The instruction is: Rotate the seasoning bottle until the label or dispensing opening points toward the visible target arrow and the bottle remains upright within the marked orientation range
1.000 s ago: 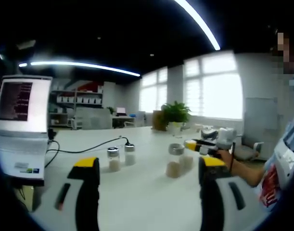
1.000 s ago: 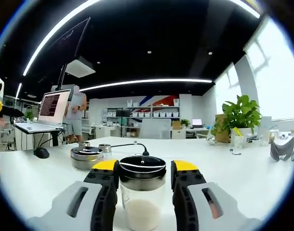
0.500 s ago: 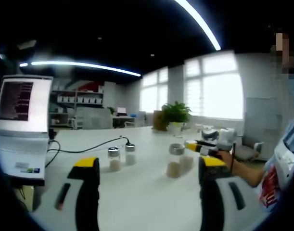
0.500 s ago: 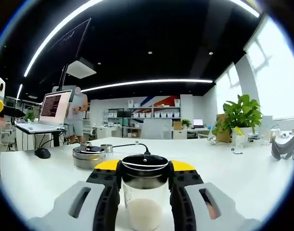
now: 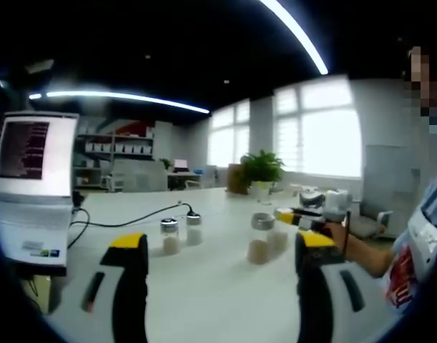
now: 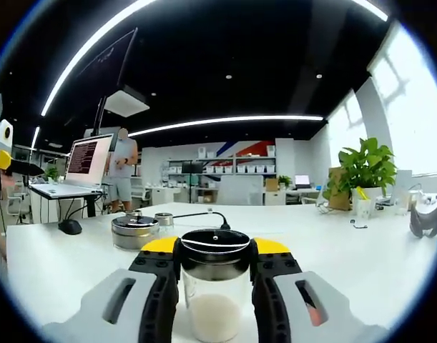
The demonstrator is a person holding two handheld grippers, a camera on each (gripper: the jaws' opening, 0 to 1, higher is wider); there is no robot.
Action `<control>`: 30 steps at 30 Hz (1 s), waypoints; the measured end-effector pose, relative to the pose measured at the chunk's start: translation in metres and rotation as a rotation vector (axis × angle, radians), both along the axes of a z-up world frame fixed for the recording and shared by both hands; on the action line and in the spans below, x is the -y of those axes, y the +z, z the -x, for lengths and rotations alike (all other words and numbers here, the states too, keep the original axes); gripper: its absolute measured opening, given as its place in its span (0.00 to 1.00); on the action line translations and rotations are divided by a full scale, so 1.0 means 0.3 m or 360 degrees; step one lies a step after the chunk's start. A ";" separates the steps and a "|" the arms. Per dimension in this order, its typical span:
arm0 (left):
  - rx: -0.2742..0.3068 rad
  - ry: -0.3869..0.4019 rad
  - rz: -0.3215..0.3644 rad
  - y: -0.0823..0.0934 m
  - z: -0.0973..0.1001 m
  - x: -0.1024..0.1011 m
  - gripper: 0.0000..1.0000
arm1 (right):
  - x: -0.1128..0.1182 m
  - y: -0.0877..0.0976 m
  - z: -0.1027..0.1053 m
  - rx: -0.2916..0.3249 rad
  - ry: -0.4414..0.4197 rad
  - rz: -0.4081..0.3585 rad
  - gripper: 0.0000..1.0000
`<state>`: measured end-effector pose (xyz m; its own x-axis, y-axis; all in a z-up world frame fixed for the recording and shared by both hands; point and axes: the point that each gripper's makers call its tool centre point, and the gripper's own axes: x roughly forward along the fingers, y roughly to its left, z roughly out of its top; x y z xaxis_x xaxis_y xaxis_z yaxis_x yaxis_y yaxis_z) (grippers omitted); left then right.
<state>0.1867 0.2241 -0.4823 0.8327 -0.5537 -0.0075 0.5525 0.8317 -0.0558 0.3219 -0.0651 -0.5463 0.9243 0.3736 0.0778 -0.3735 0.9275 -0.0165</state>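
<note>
- the right tongs (image 6: pixel 213 275) are squeezed on the seasoning bottle (image 6: pixel 213 289), one jaw on each side, just under its dark lid (image 6: pixel 214 246).
- the bottle stands upright on the white surface (image 6: pixel 361 261), close in front of the right gripper view. in the left gripper view it is the bottle (image 5: pixel 260 239) out in the middle of the surface, with the right tongs (image 5: pixel 290 216) at it.
- the left tongs (image 5: pixel 217 246) are wide open and hold nothing. they hang over the surface, well apart from the bottle.
- the bottle looks like clear glass, so it is hard, smooth and may slip or break. it has pale powder only at the bottom, so i think it is light.
- the best place to hold it is high on the sides near the lid, as now, with a soft squeeze, and turn it slowly so it stays up.
- i cannot see a label, a hole or an arrow.
- two small shakers (image 5: pixel 179 234) and a laptop (image 5: pixel 33 187) are on the surface too.
</note>
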 end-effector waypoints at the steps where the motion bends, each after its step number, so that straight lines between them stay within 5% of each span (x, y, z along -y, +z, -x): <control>1: 0.0001 0.0000 -0.0002 0.000 0.001 0.001 0.90 | 0.000 0.000 0.000 -0.0001 0.0014 -0.0001 0.37; 30: -0.0010 -0.0019 0.0001 -0.007 -0.002 0.022 0.90 | -0.012 -0.005 0.006 -0.0087 0.0485 0.0012 0.37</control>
